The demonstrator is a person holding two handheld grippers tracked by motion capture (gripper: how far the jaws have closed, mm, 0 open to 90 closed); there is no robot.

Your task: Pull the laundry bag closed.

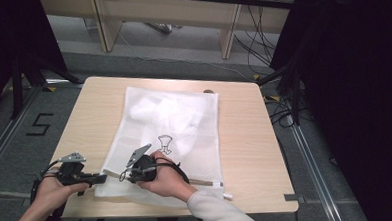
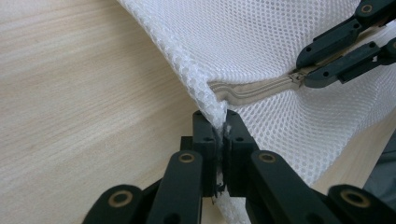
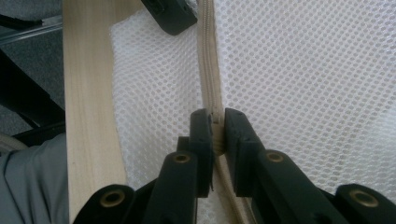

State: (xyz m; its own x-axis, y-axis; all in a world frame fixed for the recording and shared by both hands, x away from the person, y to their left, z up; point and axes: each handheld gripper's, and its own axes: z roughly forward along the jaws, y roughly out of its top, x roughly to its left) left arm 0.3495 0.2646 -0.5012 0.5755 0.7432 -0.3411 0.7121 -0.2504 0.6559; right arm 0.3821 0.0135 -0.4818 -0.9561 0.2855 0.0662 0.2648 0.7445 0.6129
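Zip runs left to right along the near edge of the mesh bag (image 1: 169, 121).
Left hand-held gripper (image 2: 219, 135) pinching bag corner; right hand-held gripper (image 3: 218, 126), just right, clamped on zip pull (image 3: 215, 120).

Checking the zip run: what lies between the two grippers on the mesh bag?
A short stretch of beige zipper across white mesh bag, seen in the left gripper view.

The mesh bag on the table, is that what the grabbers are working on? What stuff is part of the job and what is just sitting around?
Part of the job:
- white mesh bag
- its beige zipper
- left gripper, shut on the bag's corner
- right gripper, shut on the zipper

Just around:
- wooden table
- cables on the floor
- number 5 on the floor
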